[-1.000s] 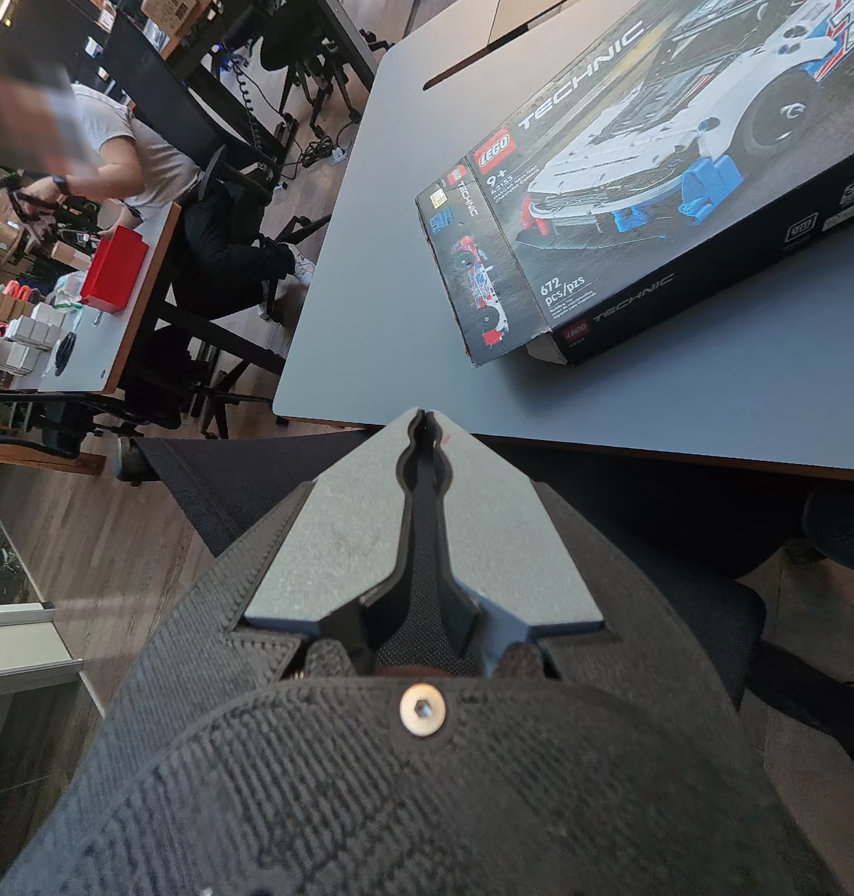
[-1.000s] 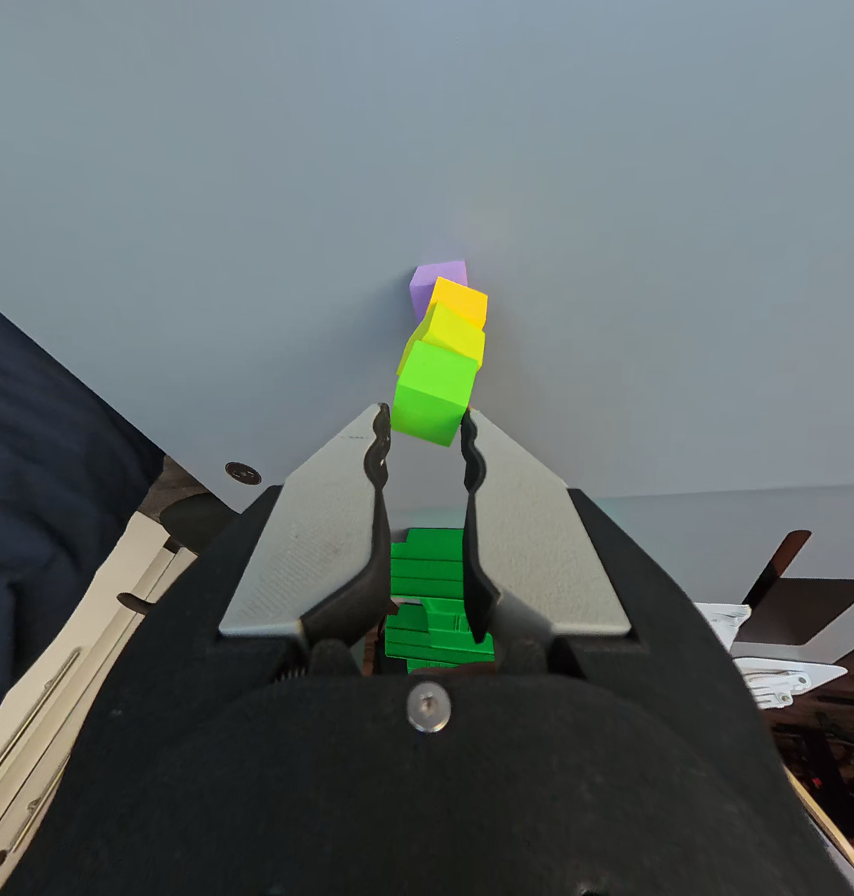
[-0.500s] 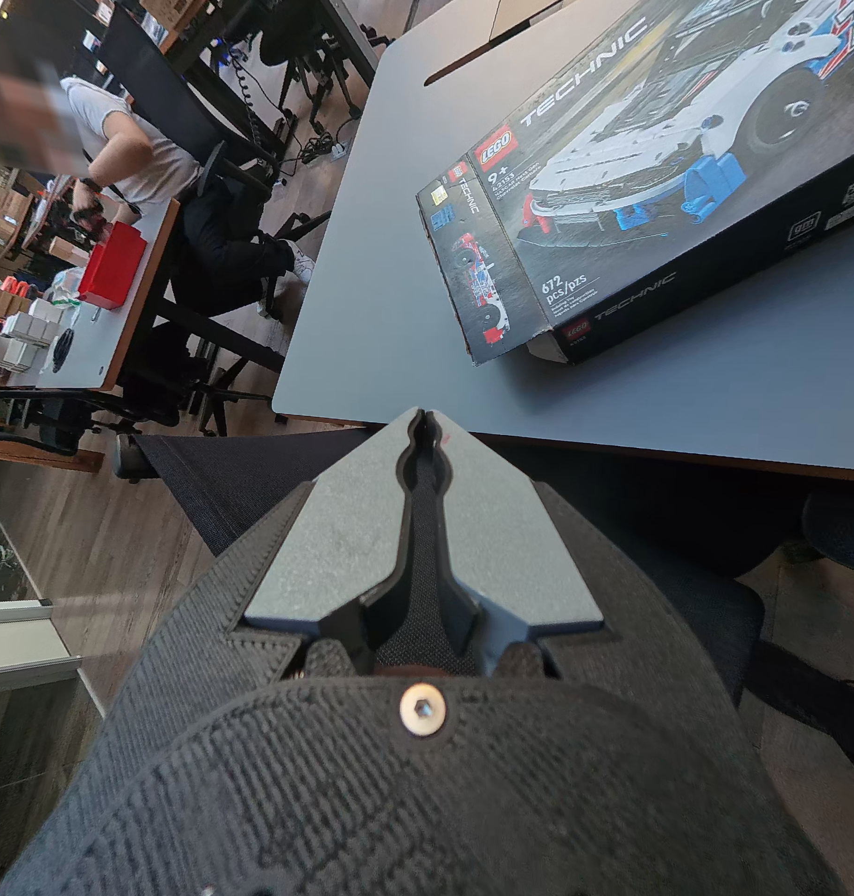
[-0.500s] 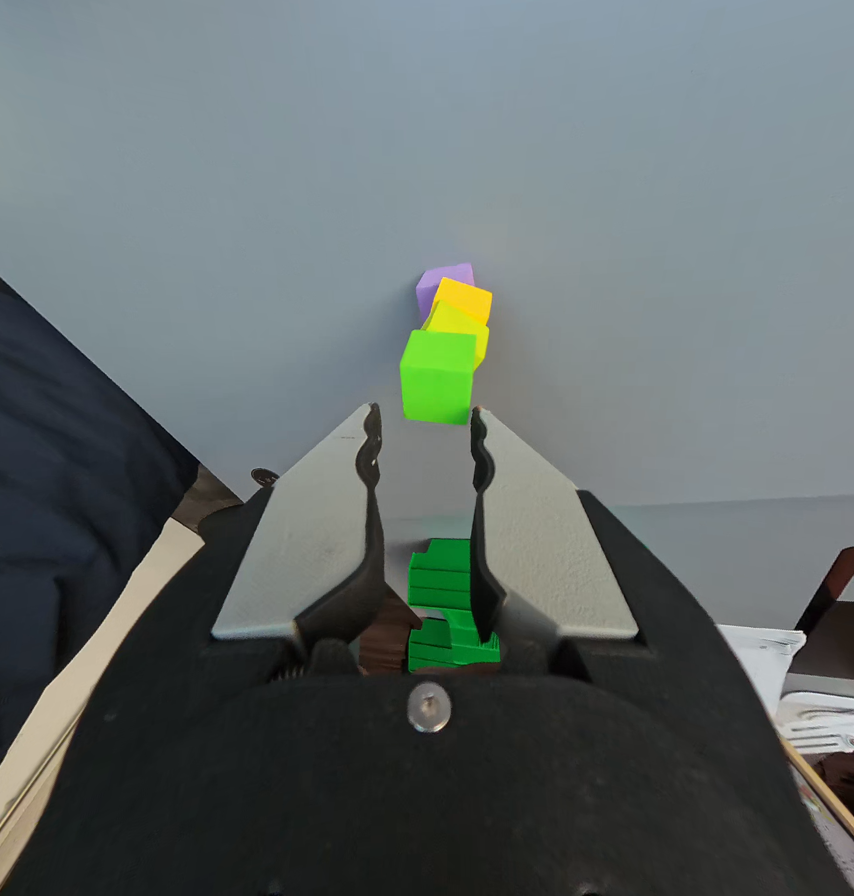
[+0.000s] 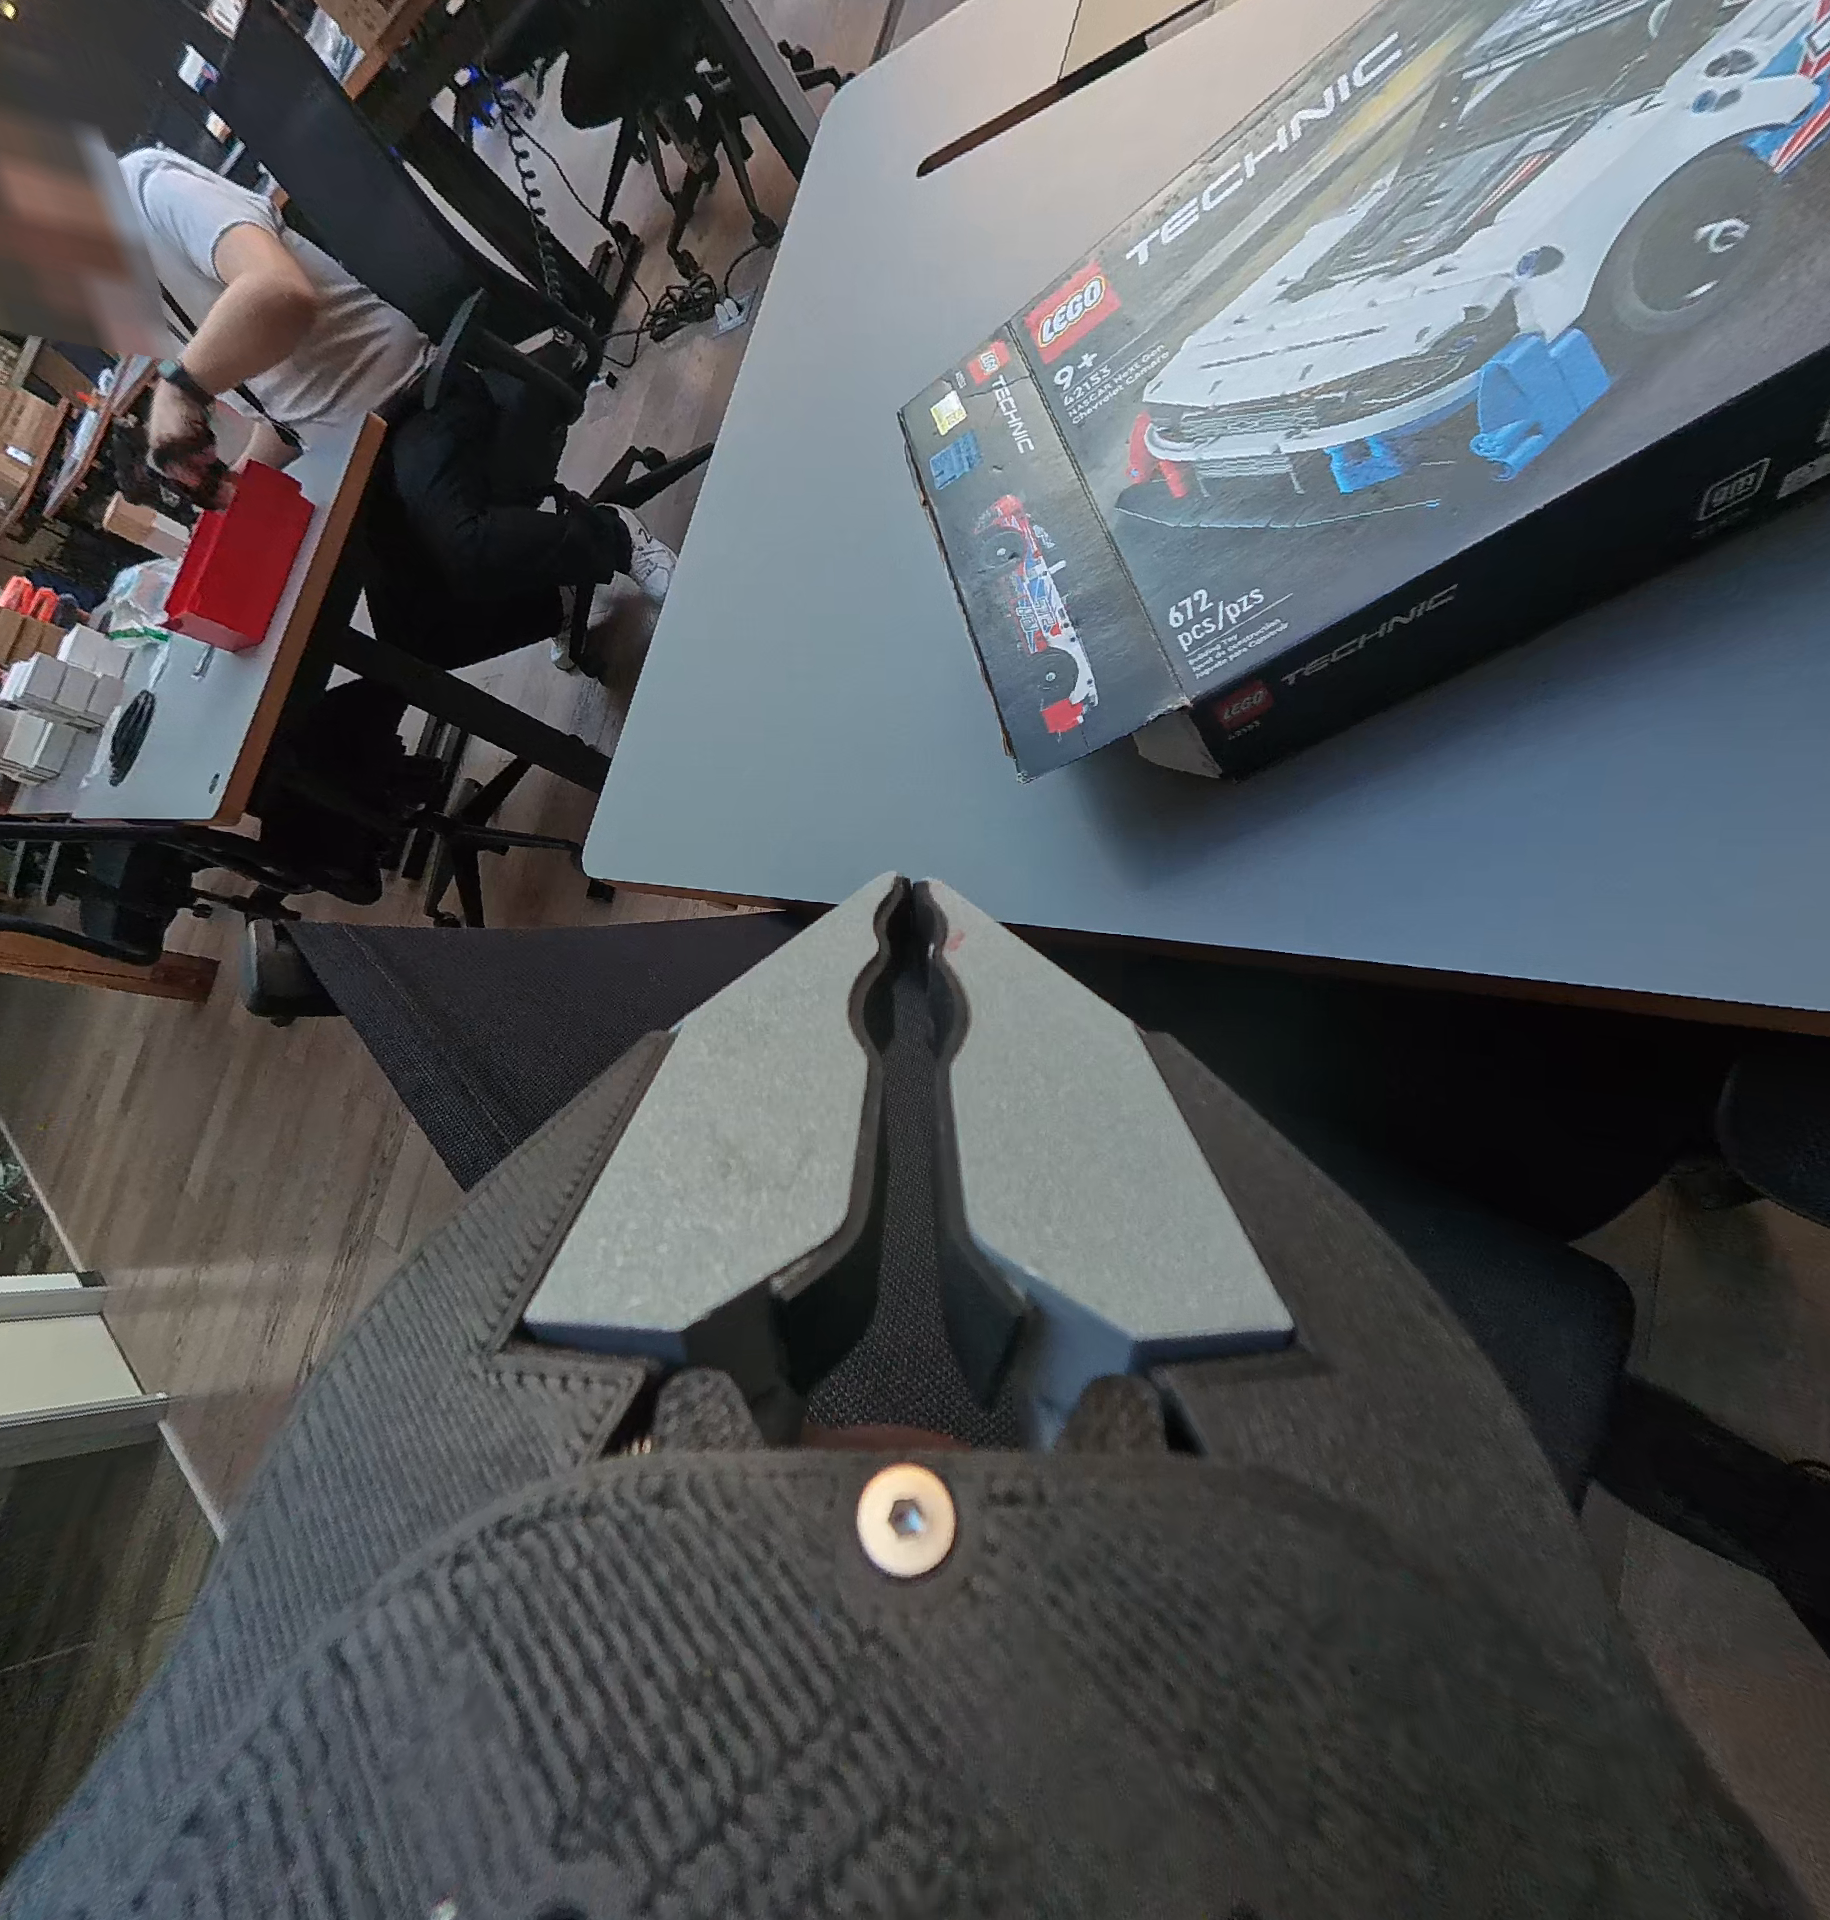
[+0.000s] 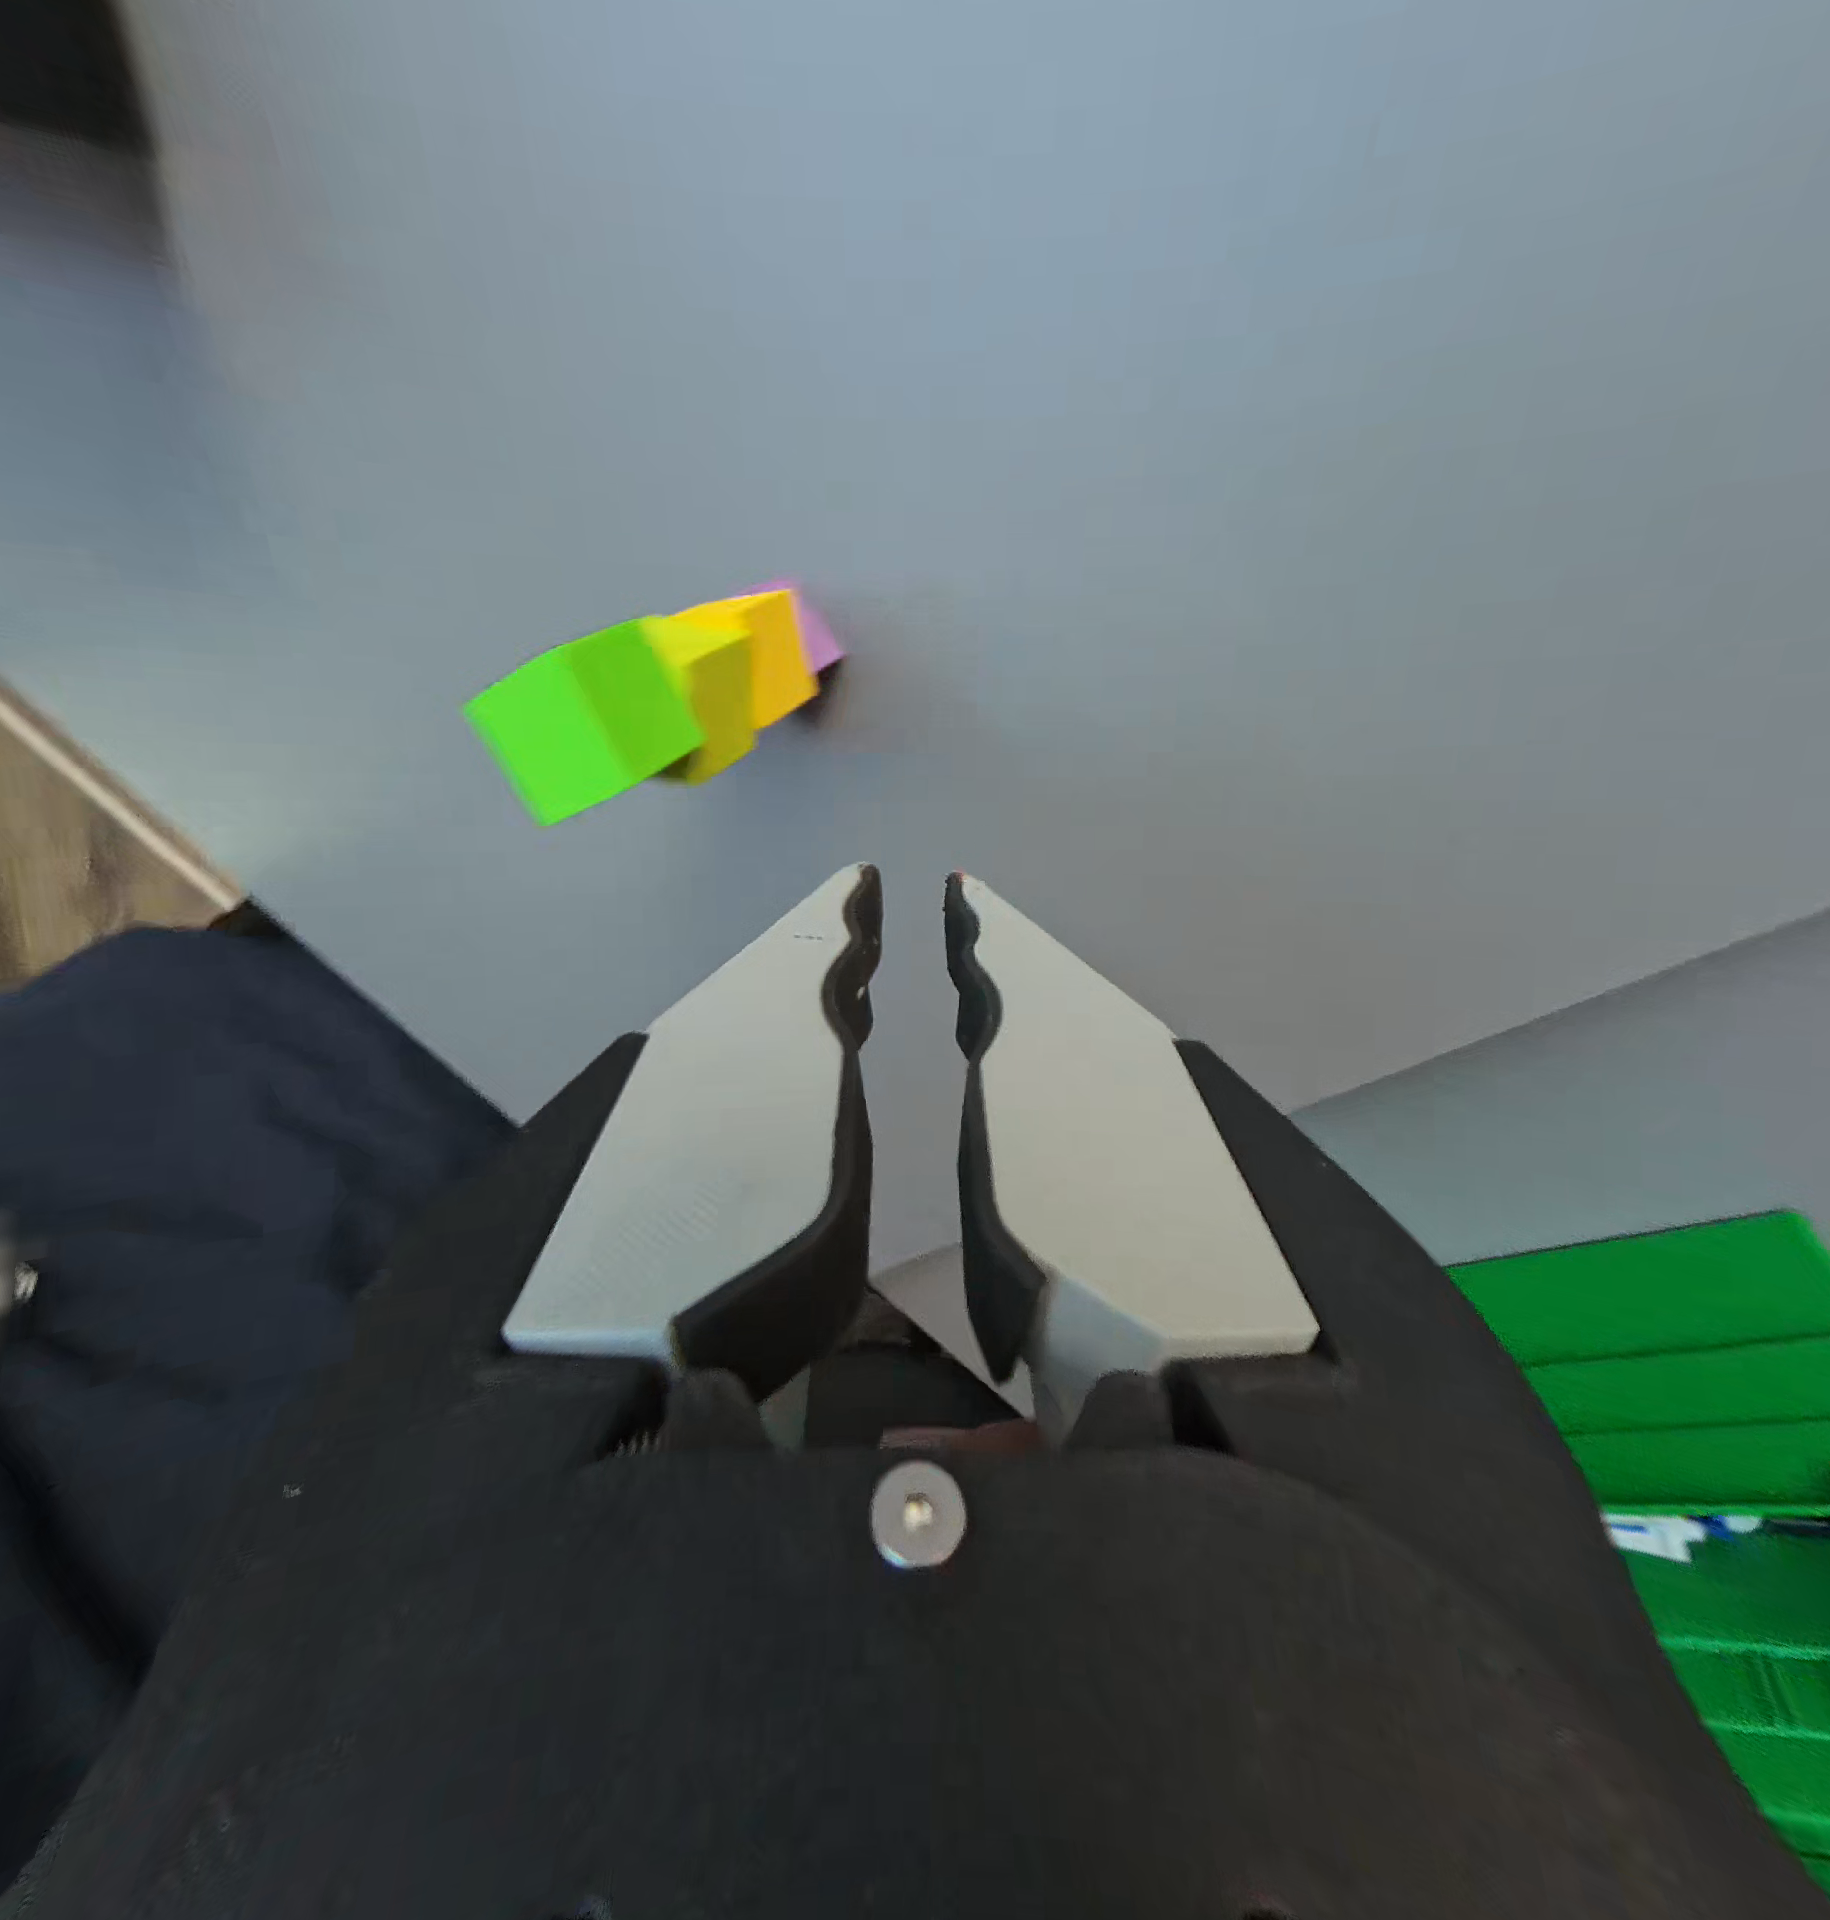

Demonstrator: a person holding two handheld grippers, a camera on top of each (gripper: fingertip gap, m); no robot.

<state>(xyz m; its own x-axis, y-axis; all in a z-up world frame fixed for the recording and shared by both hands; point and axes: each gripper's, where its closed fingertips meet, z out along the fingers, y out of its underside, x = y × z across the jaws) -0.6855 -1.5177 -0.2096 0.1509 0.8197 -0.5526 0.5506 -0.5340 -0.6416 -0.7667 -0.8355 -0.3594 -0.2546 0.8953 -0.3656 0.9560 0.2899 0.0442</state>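
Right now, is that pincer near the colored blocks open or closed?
Open. The right gripper shows a clear gap between its fingertips with only grey table behind; the block stack sits apart, untouched.

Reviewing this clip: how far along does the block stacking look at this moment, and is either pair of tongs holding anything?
Done: four blocks form one stack on the grey table, purple lowest, then orange, yellow, green block on top. In hand: nothing. The right tongs stand slightly open, empty, clear of the stack. The left tongs are closed at the table edge near a boxed toy set. Left: no loose blocks visible.

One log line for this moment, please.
left gripper: shut, empty, off table edge | right gripper: open, empty, above table | block stack: green on top, untouched
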